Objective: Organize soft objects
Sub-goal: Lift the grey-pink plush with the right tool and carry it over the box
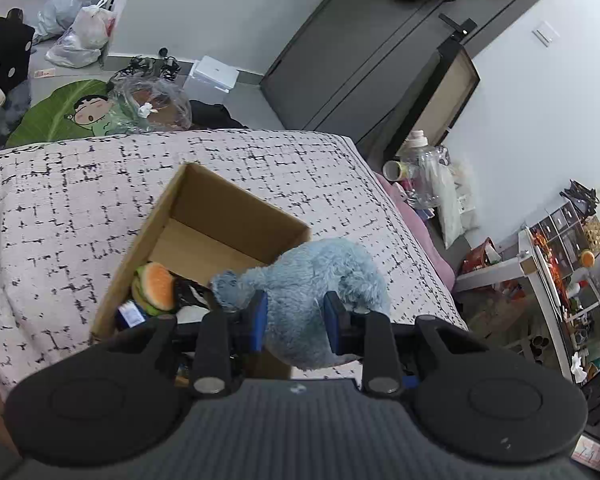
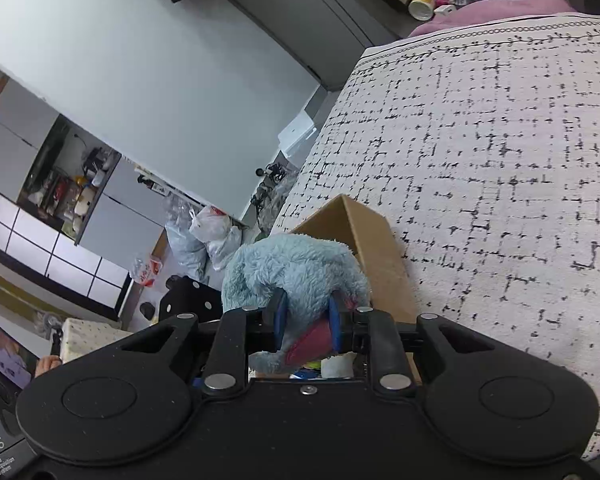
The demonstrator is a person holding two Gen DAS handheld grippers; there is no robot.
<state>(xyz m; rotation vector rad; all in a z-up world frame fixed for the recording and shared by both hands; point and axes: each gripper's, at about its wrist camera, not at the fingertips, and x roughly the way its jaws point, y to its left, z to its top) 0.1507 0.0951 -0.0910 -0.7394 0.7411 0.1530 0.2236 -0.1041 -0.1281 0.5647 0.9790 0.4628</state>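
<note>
Both grippers grip one blue plush (image 1: 316, 292). The left gripper (image 1: 297, 322) has its jaws pressed into the toy's fur from either side, partly closed around its body. The right gripper (image 2: 307, 320) has its jaws narrowed on the plush (image 2: 296, 268) too, with a pink part of the toy showing between them. The plush hangs over the near corner of an open box (image 1: 220, 216) that sits on the bed (image 1: 60, 208). Inside the box lie a burger plush (image 1: 156, 286) and other small items, too hidden to name. In the right wrist view the box (image 2: 376, 248) sits just behind the toy.
</note>
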